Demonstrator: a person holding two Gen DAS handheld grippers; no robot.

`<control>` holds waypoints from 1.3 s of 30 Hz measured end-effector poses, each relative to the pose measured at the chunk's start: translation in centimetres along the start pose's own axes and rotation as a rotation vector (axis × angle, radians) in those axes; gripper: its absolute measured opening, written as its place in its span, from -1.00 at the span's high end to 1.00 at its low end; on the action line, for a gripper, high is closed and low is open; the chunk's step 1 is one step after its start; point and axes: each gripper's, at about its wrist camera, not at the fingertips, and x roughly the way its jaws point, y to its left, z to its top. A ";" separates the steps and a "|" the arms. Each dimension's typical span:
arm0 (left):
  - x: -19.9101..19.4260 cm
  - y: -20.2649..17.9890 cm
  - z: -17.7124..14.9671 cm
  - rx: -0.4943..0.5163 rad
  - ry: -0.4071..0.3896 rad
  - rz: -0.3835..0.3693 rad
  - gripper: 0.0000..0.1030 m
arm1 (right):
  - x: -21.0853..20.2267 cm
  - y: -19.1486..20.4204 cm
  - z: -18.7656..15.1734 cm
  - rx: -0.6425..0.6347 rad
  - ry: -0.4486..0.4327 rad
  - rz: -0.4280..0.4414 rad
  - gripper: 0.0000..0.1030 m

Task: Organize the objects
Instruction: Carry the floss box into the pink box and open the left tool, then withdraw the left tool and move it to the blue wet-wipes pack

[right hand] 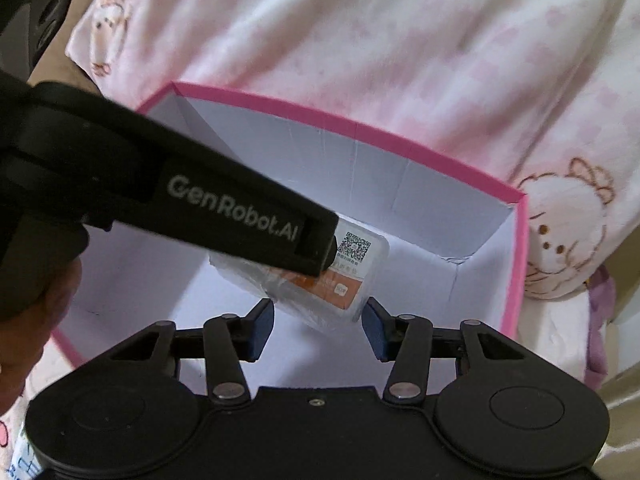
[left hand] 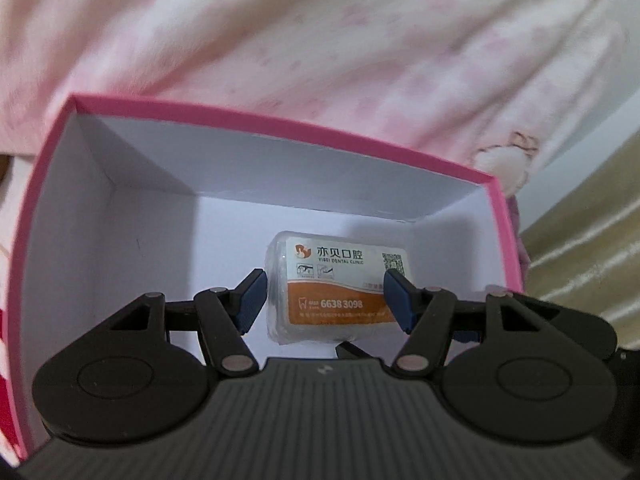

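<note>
Readable text first: the small clear plastic box with white-and-orange label [left hand: 335, 292] reads "YIBEI DENTAL CLINIC" under 4 Chinese characters, with the digits "6638 3098" on the orange band and a QR code at the label's right corner. Smaller print is too blurred to read. In the right wrist view, the black body crossing from the left carries "GenRobot.AI" in white.

The plastic box is rectangular with rounded corners, its sides see-through. It sits inside the pink-rimmed cardboard box with white interior [left hand: 280, 120], towards the far wall. Whether it rests on the floor or hangs just above, can't tell.

Left gripper [left hand: 325, 299] clamps the plastic box, blue pads pressed on its 2 short ends.

Right gripper [right hand: 319, 328] hangs over the same cardboard box, jaws apart w/ nothing between them; the plastic box [right hand: 344, 276] lies just beyond its tips.

Pink-and-white cartoon-print fabric [right hand: 400, 60] lies behind the cardboard box.
</note>
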 end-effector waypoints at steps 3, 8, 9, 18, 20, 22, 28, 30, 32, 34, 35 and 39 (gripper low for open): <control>1.2 0.7 0.1 -0.020 0.017 -0.001 -0.21 | 1.4 0.0 0.2 -0.008 0.024 -0.011 -0.02; 3.0 0.9 0.1 -0.040 0.060 0.035 -0.18 | 3.1 0.3 0.3 -0.027 0.068 -0.034 0.20; 3.2 0.9 0.0 -0.043 0.076 0.057 -0.18 | 3.1 0.3 0.4 -0.030 0.069 -0.035 0.21; 3.7 0.0 -1.3 -0.026 0.051 0.073 0.04 | 0.7 0.4 -0.8 -0.073 -0.002 -0.028 0.42; 4.0 -0.5 -1.2 -0.031 0.060 0.052 0.16 | 0.0 0.0 -1.4 -0.060 -0.012 -0.013 0.54; 4.6 -1.1 -1.1 -0.039 0.071 0.031 0.20 | -0.9 -0.3 -2.1 -0.058 -0.034 -0.005 0.55; 5.7 -4.6 -1.1 0.044 0.064 0.068 0.21 | -2.4 -0.9 -3.8 -0.057 -0.073 0.013 0.55; 6.3 -5.3 -1.2 0.037 0.077 0.049 0.22 | -2.6 -0.8 -4.2 -0.059 -0.088 0.013 0.55; 6.7 -6.1 -1.4 0.035 0.082 0.033 0.22 | -2.7 -1.4 -4.5 -0.056 -0.098 0.013 0.54; 7.0 -6.9 -1.6 0.048 0.074 0.041 0.22 | -2.8 -1.6 -4.9 -0.041 -0.101 0.023 0.54; 7.1 -7.3 -1.7 0.060 0.063 0.052 0.22 | -2.9 -1.7 -5.1 -0.036 -0.105 0.025 0.54; 6.2 -7.9 -2.3 0.077 0.043 0.051 0.11 | -3.9 -1.8 -6.3 -0.009 -0.130 0.047 0.54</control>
